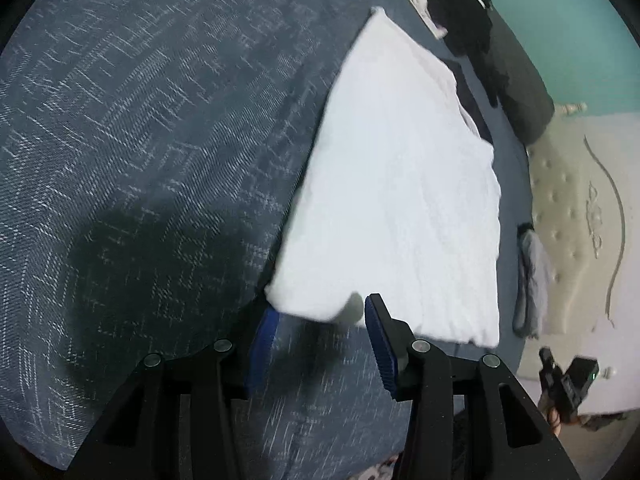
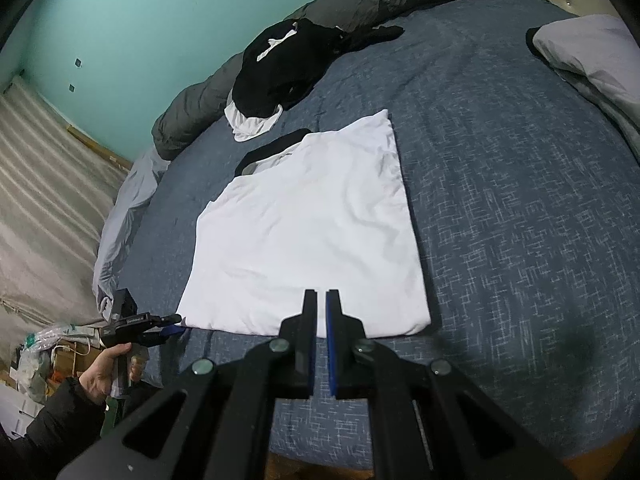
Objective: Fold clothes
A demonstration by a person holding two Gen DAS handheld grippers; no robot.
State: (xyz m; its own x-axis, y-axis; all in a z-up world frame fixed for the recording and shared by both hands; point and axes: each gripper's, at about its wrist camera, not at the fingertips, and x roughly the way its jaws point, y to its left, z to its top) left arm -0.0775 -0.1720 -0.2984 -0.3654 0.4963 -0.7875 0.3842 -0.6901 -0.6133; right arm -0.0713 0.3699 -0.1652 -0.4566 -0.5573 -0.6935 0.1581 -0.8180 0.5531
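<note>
Left wrist view: our left gripper (image 1: 320, 320) stands with its blue pads wide apart, right at the near corner of the white shirt (image 1: 400, 184). One pad sits under or beside the corner's edge; the frame is blurred there, so we cannot tell whether cloth lies between the pads. The shirt lies flat as a rough rectangle on the blue bedspread (image 1: 140, 140). A black garment pile (image 1: 460, 4) sits at the far edge of the bed, well apart from the shirt.

Right wrist view: our right gripper (image 2: 321, 304) has its pads nearly together with a thin gap, hovering at the shirt's near hem; no cloth shows between them. The shirt shows a dark collar band (image 2: 272, 148) at its far end and a straight, crisp right edge, so we judge it partly folded lengthwise. The left gripper appears at the near-left corner, held by a hand (image 2: 108, 364).

Judgement: if the near hem is to go up toward the collar, both grippers should pinch all layers at matching corners, lift level, and carry together, or the edges skew. The left pads need to close squarely on the corner, not on the bedspread.
</note>
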